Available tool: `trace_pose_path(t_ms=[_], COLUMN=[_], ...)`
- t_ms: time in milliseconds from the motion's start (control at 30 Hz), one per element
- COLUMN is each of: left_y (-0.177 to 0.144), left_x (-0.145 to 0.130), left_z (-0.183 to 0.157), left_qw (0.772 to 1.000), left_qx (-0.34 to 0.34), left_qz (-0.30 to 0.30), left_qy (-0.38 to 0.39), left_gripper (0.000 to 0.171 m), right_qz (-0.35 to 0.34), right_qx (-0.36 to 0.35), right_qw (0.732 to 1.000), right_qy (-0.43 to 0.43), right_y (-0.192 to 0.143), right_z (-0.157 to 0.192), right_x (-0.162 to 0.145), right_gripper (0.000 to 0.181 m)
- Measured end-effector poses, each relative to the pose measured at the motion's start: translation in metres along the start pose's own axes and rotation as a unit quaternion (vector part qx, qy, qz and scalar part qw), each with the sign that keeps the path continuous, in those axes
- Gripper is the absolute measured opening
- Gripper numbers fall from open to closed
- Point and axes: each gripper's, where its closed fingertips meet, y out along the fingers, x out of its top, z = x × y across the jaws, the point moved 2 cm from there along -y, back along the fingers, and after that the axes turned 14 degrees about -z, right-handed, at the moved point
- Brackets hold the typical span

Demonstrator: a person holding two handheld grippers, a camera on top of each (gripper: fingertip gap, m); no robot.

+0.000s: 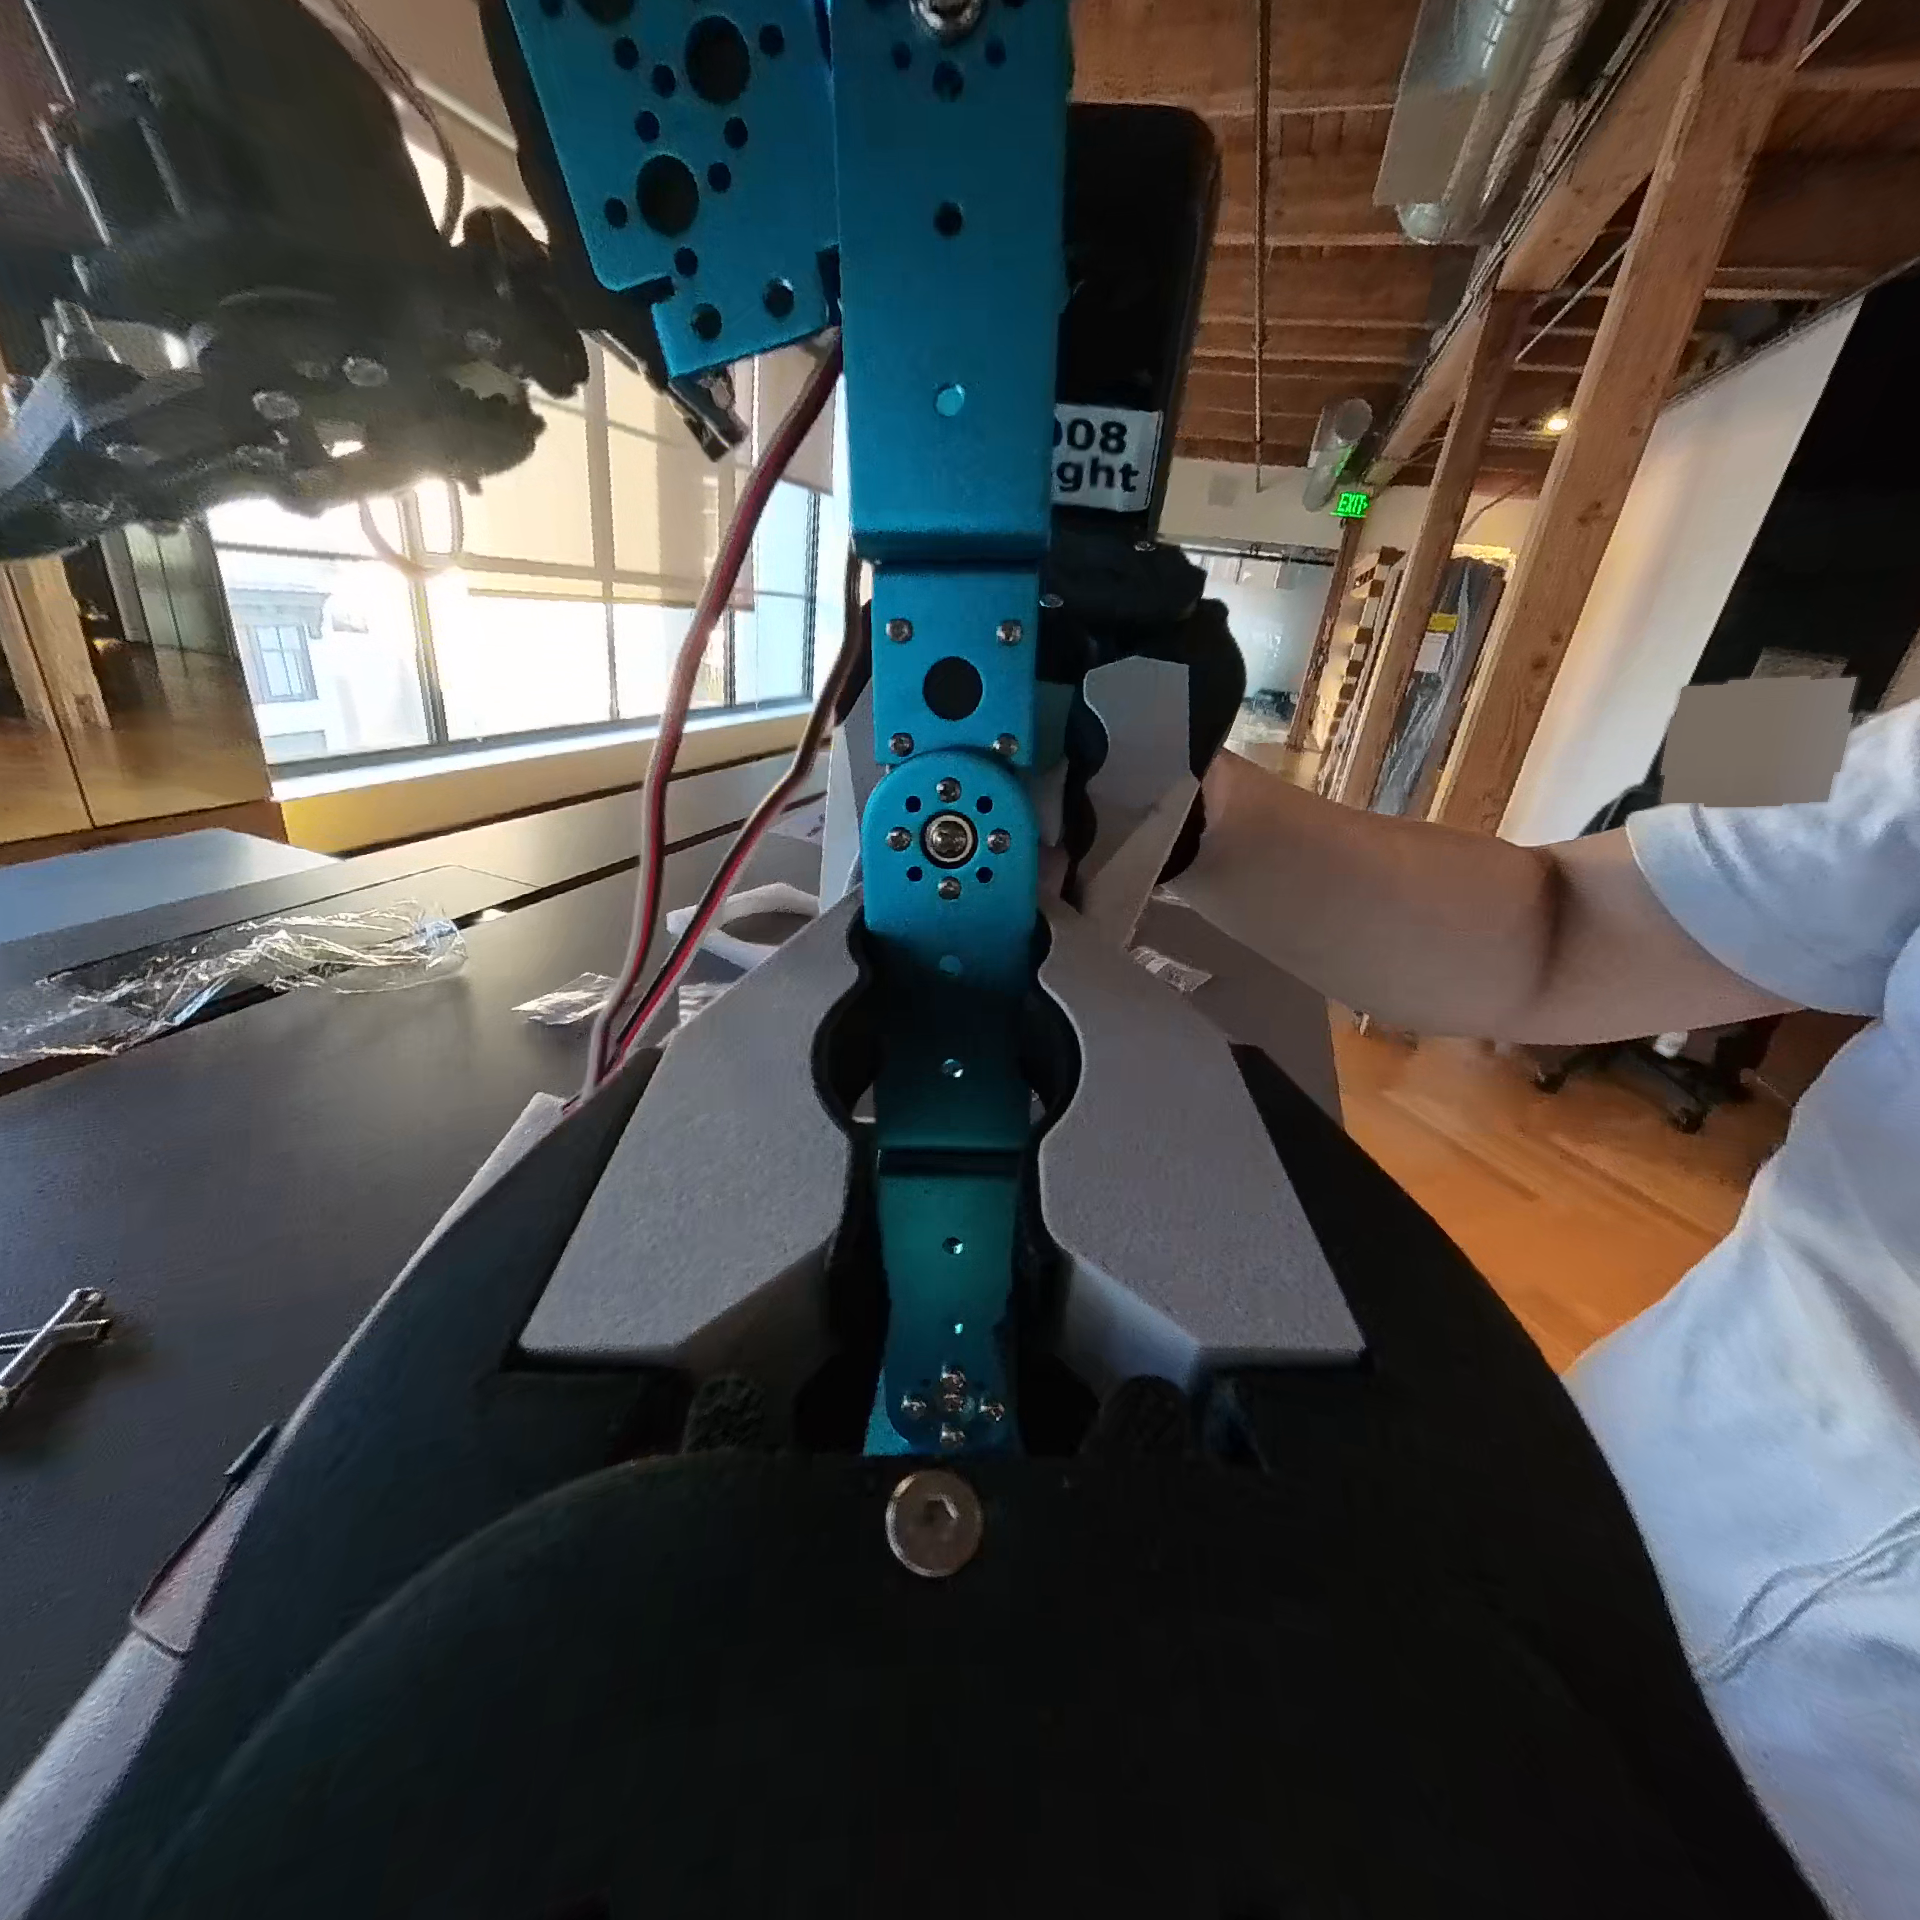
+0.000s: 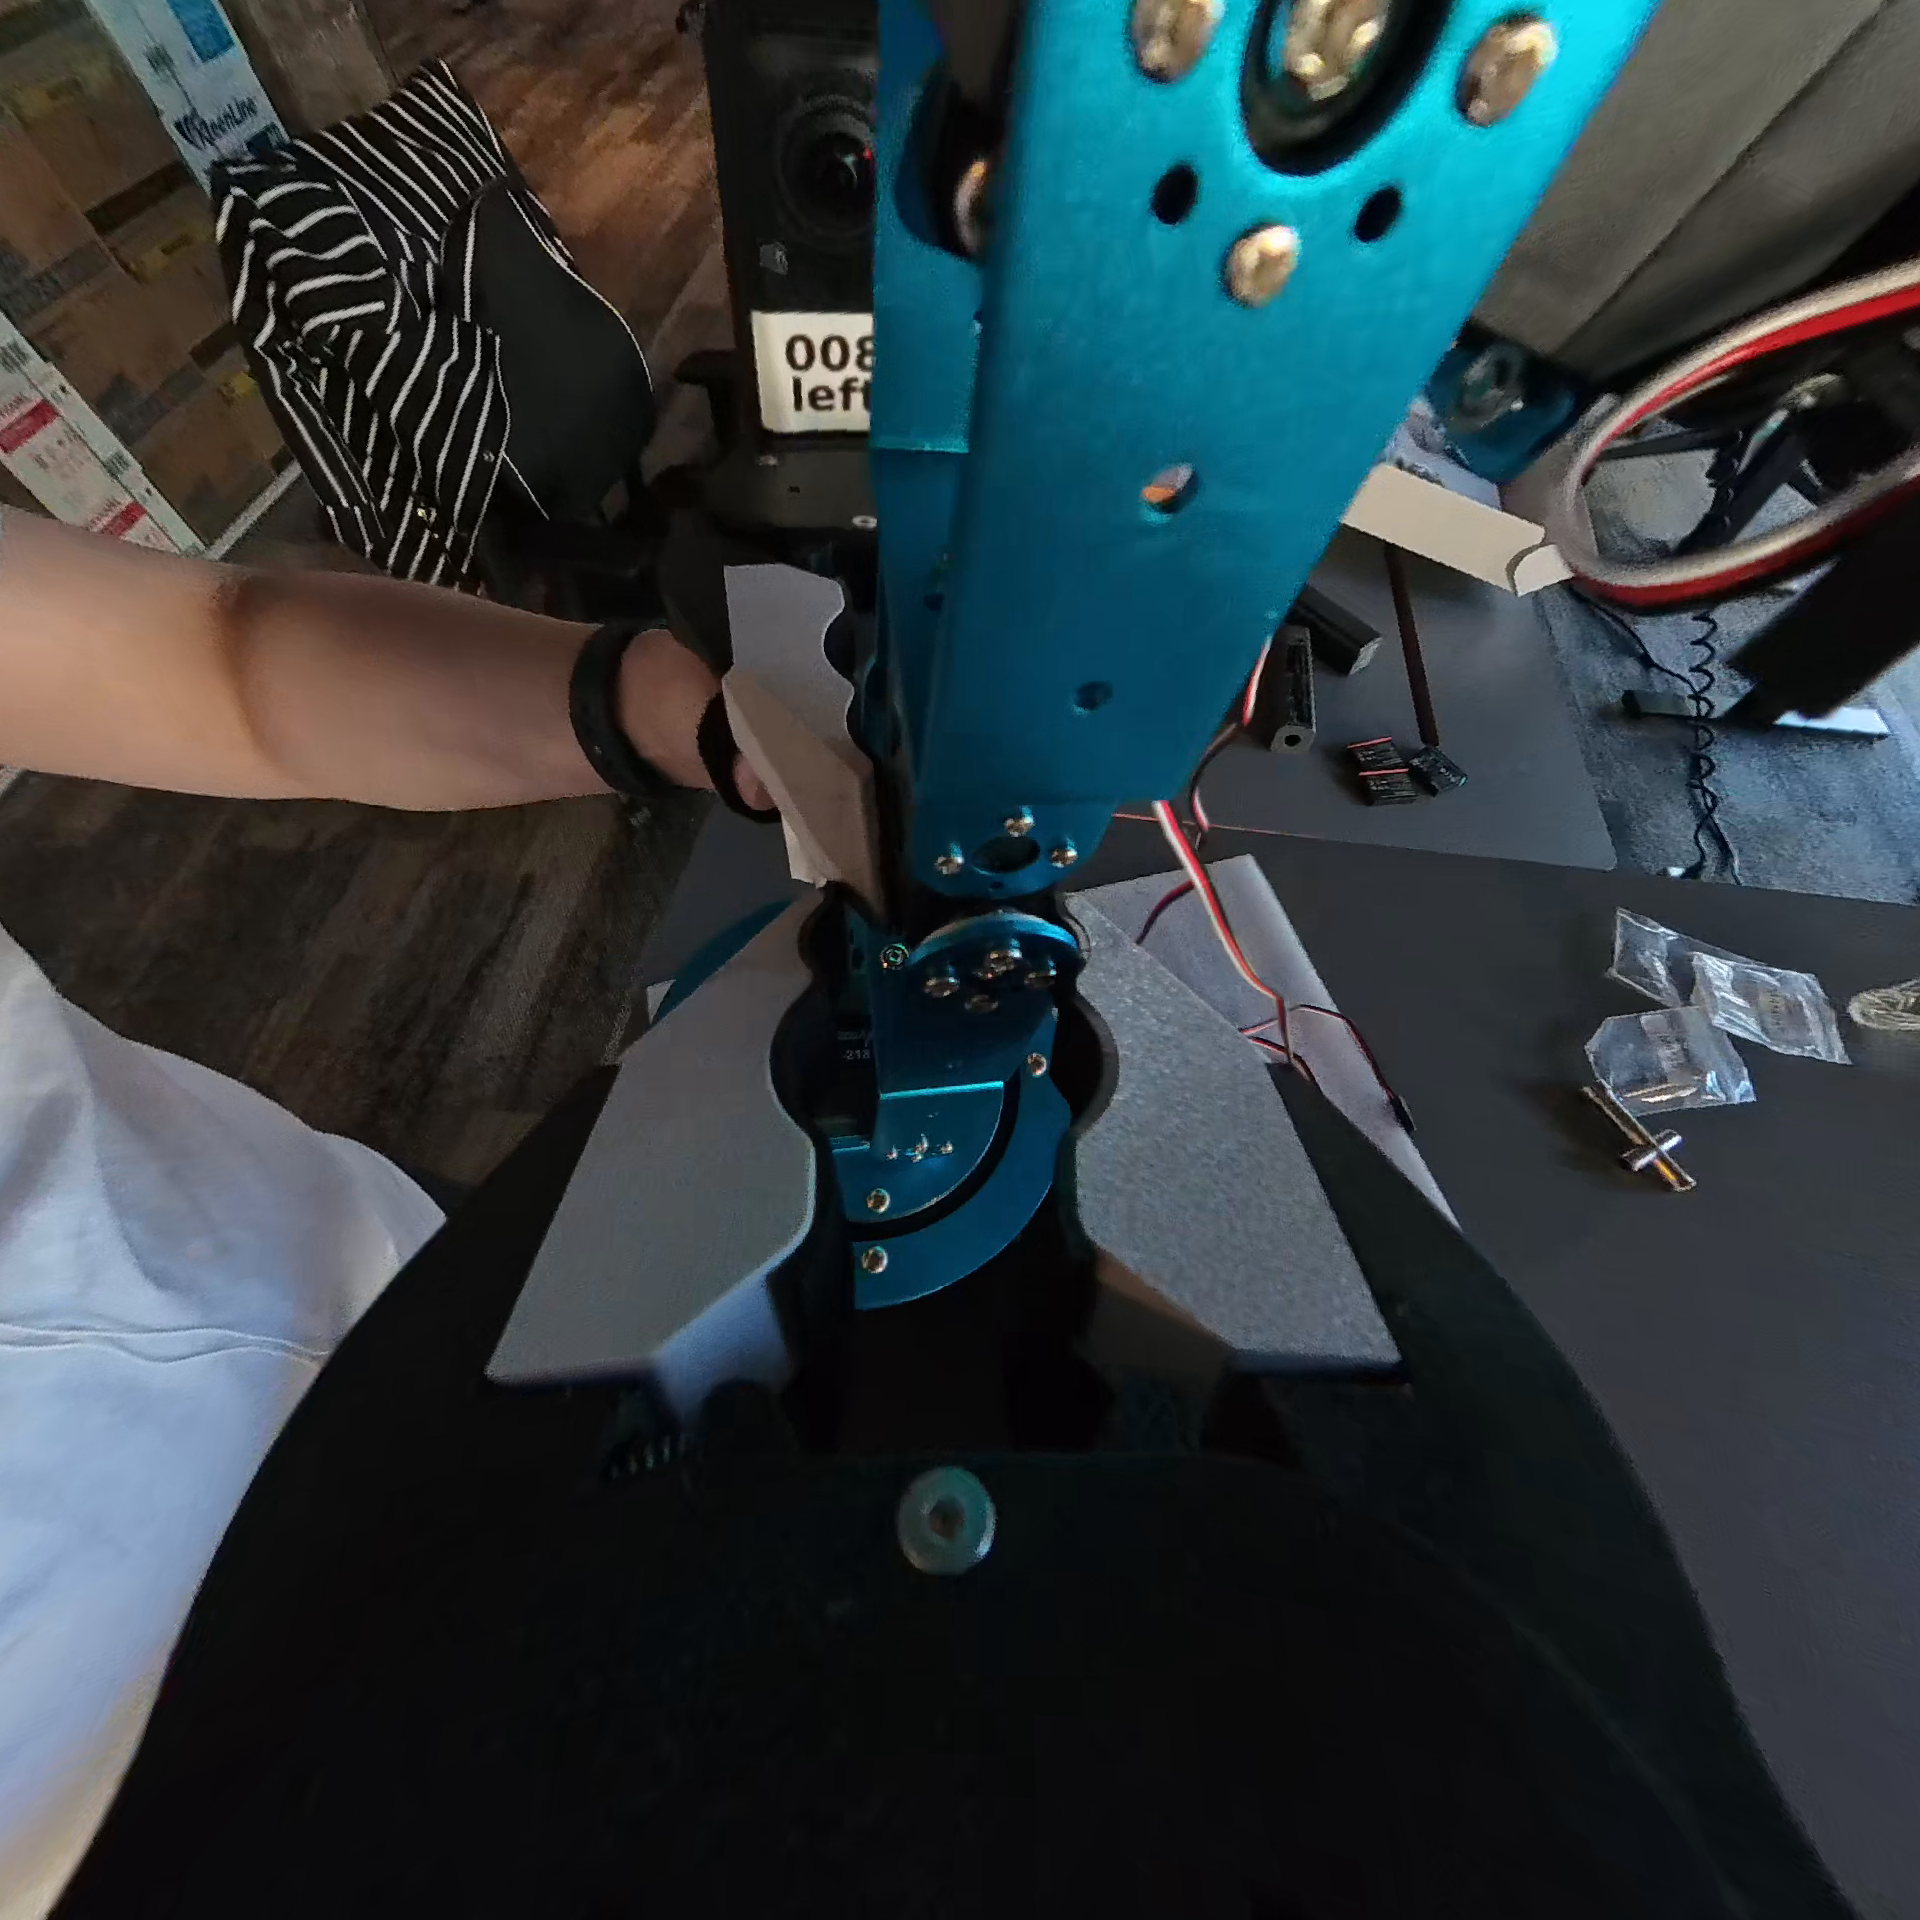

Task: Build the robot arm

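The blue metal arm (image 1: 951, 665) ran up the middle of both views, a chain of drilled brackets bolted end to end with red, white and black wires (image 1: 675, 790) trailing off its left side. It looked rigid in each link but jointed, so likely to fold or swing if held by one end, and fairly heavy for its slimness; the flat bracket faces seemed the safest places to grip, away from the wires and the black clawed part (image 1: 270, 374) at upper left. The left gripper (image 1: 951, 1049) had its grey fingers (image 1: 707, 1164) closed on a lower bracket, the metal sitting in the scalloped notches between them. The right gripper (image 2: 940, 1049) likewise clamped a round-plated joint (image 2: 987, 966) at the centre of its view. Below lay a dark surface (image 2: 1558, 1351) with small clear bags (image 2: 1714, 1018) at right.
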Motion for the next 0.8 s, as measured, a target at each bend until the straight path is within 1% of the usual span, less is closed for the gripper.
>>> trace_pose_path(t_ms=[433,800], left_y=[-0.013,-0.024], left_x=[0.001,0.003], left_z=[-0.019,-0.022], left_qw=[0.998,0.994], left_qx=[-0.017,-0.012], left_qz=[-0.046,-0.081], left_qy=[0.043,0.073], left_gripper=[0.018,0.018], right_qz=[0.028,0.051], right_qx=[-0.007,0.001], right_qw=[0.996,0.988], right_qy=[-0.088,-0.149], right_y=[0.008,0.017], right_z=[0.02,0.026], right_x=[0.002,0.005], right_gripper=[0.033,0.034])
